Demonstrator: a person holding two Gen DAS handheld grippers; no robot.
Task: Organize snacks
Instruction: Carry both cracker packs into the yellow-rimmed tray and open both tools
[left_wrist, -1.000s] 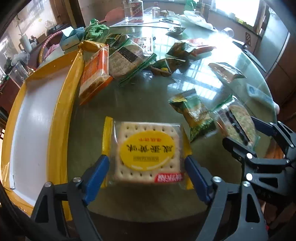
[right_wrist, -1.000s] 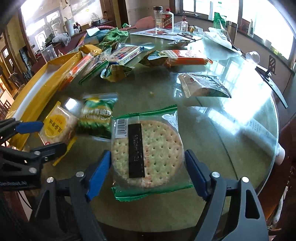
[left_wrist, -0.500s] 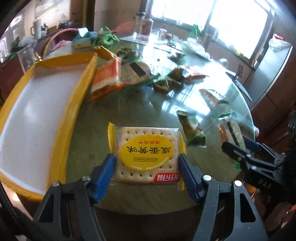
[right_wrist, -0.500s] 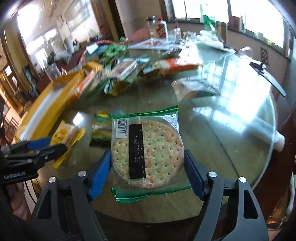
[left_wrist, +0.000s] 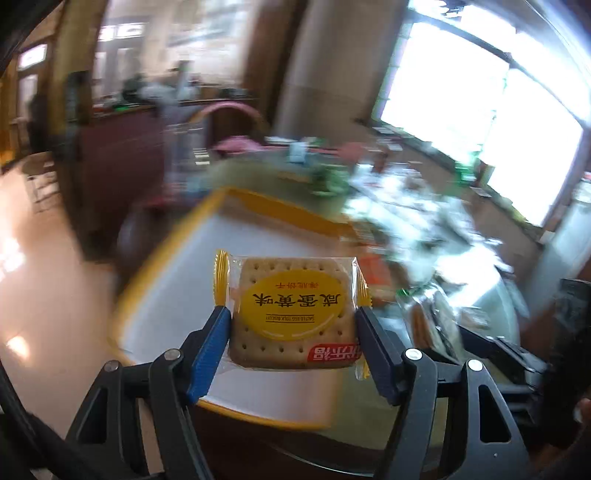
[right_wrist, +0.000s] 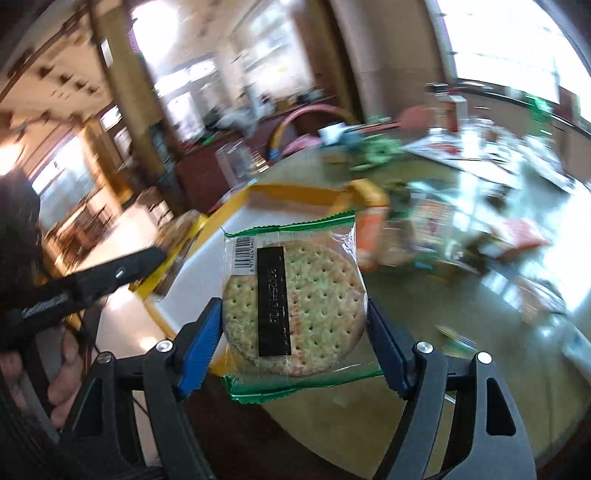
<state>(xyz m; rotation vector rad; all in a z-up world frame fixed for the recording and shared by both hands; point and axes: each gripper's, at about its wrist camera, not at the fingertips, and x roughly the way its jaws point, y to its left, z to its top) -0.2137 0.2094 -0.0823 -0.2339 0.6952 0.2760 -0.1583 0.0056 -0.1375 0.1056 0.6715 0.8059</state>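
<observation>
The left tool (left_wrist: 291, 325) is clamped on a square cracker pack with a yellow label (left_wrist: 291, 314), held in the air over the white floor of the yellow-rimmed tray (left_wrist: 177, 291). The right tool (right_wrist: 293, 330) grips a round cracker pack edged in green (right_wrist: 293, 306), raised above the tray's corner and the blurred glass surface (right_wrist: 480, 314)

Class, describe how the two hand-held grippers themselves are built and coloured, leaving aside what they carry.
Both match. The left hand-held gripper has black angular plastic arms with triangular cut-outs, silver round screw heads at the joints, and ribbed blue pads lining each finger. The right hand-held gripper has the same black frame, silver screws and blue pads. In the right view, pale lettering, too blurred to read, marks the left one's black body.
</observation>
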